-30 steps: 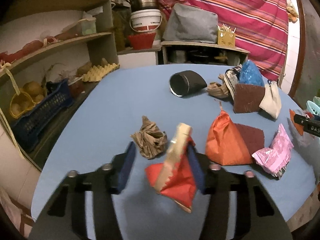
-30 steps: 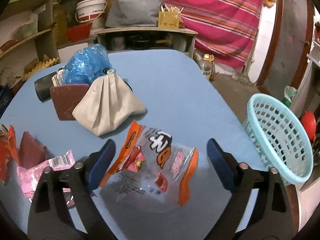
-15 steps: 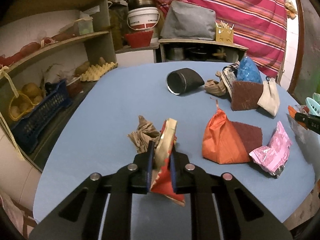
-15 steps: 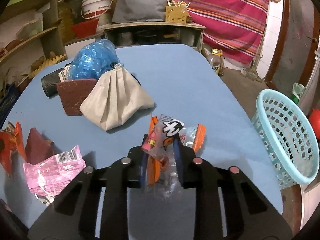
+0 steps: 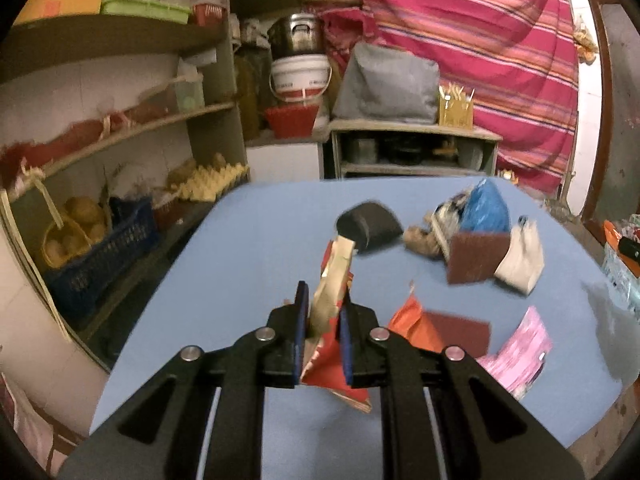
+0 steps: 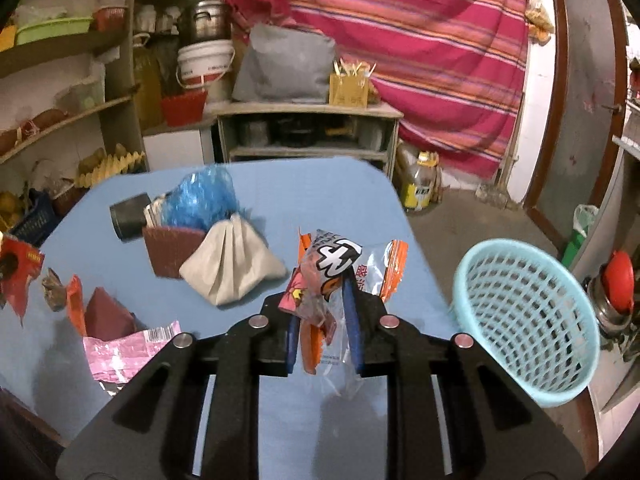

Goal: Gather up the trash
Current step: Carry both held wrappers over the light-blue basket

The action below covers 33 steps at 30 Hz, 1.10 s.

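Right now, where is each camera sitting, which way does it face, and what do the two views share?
Left wrist: sits on the left gripper, facing across the blue table toward the shelves; its fingers clamp a red-and-gold wrapper.
Right wrist: sits on the right gripper, facing the table edge and aqua basket; its fingers clamp a clear orange-edged bag.
Shared: the blue bag, the pink wrapper and the striped curtain.

red-gold wrapper (image 5: 332, 300) pinched upright in left gripper (image 5: 323, 312); clear-orange wrapper (image 6: 332, 280) crumpled in right gripper (image 6: 322, 312), basket (image 6: 528, 320) to its right.
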Tool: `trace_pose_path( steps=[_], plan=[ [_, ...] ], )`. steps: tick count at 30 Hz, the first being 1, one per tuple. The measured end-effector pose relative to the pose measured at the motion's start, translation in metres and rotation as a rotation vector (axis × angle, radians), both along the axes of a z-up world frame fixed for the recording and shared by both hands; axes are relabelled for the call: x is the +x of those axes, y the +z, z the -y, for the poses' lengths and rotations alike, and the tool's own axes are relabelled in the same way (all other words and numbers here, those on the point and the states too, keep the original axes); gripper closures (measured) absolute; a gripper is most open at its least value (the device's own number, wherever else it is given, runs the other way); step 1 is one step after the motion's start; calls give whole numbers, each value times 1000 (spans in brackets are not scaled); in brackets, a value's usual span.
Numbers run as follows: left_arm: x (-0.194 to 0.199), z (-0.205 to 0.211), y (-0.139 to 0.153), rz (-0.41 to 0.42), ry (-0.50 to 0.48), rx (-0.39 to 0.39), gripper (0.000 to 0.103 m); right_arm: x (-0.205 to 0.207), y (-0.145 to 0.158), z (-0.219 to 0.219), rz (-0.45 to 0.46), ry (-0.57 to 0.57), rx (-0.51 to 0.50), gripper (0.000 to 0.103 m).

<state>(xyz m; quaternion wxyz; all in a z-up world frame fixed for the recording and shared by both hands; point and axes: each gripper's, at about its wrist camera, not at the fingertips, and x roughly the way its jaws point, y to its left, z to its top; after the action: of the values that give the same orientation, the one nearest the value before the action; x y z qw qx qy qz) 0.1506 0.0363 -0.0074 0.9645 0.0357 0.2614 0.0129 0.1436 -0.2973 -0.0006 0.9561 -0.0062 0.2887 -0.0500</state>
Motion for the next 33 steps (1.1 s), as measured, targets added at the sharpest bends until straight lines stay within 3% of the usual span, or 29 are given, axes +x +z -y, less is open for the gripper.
trace_pose_path(
  steps=[9,16,29,33],
  plan=[
    [8,64,57,85,-57,-3,88,-17,52,63,88,-46,4,83],
    [12,129,84,123,-144,-28,88,-28,79,124,131,-104,11,83],
    [26,265,91,123,-284,-9,88,-46,50,219,51,-219,-32,83],
    [29,305,85,105,-341,-34,88,-57,44,242,43,-237,11,83]
  ],
)
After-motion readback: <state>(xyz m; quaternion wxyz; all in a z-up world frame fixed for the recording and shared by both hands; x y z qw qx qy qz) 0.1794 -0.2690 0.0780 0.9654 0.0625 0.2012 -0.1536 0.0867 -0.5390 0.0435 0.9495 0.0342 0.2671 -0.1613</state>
